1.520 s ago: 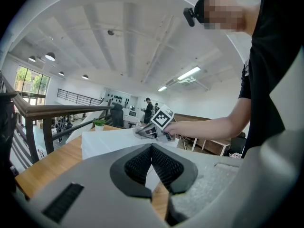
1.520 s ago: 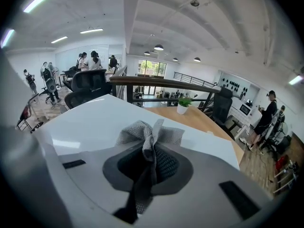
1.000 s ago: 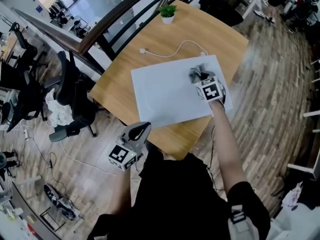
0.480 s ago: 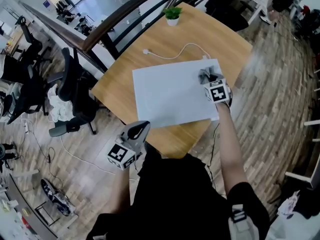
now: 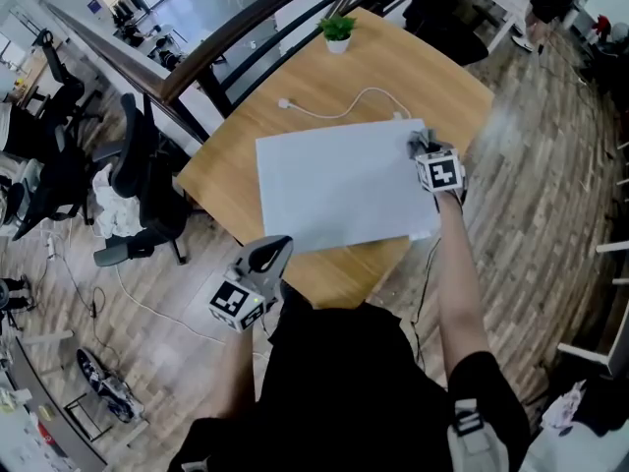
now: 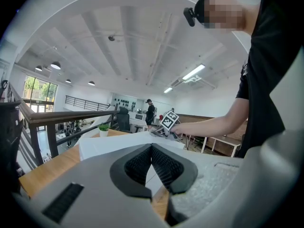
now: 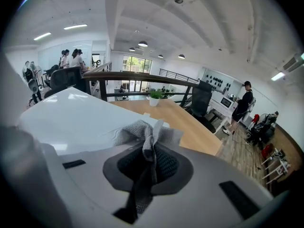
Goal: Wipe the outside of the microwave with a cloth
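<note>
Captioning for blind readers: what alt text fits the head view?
From above: the right gripper holds a grey cloth on top of the white microwave, at its right edge, on a wooden table. The left gripper hangs shut and empty off the table, near the person.

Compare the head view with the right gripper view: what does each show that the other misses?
Head view only: the left gripper, held off the near edge of the table, and a white cable lying behind the microwave. Right gripper view only: the jaws of the right gripper shut on the grey cloth, with its bunched end sticking out in front of them. Both: the microwave's white top, the wooden table and the potted plant.
</note>
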